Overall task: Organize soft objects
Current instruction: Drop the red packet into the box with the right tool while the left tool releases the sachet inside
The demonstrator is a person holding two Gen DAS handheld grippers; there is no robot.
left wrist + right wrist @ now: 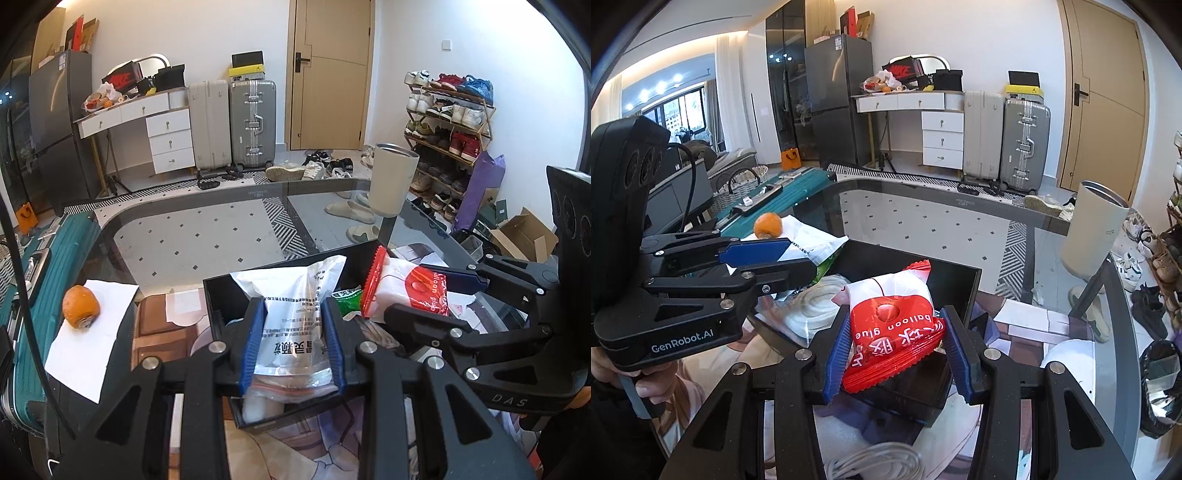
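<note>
My left gripper (293, 306) is shut on a white packet with black print (295, 295), held over the near side of a black box (218, 295). The right wrist view shows this gripper (799, 254) at the left with the white packet (812, 245) sticking out past its pads. My right gripper (895, 317) is shut on a red and white "balloon glue" packet (890, 325) above the same black box (956, 288). From the left wrist view the right gripper (410, 290) and its red packet (424, 291) are on the right. Inside the box lie a white cord coil (816, 306) and a green packet (345, 297).
The box stands on a glass table (207, 236). An orange (80, 306) on white paper lies to the left, and a cream tumbler (393, 181) stands at the far right edge. A teal suitcase (48, 266) lies beside the table on the left. A second cord coil (875, 461) lies near me.
</note>
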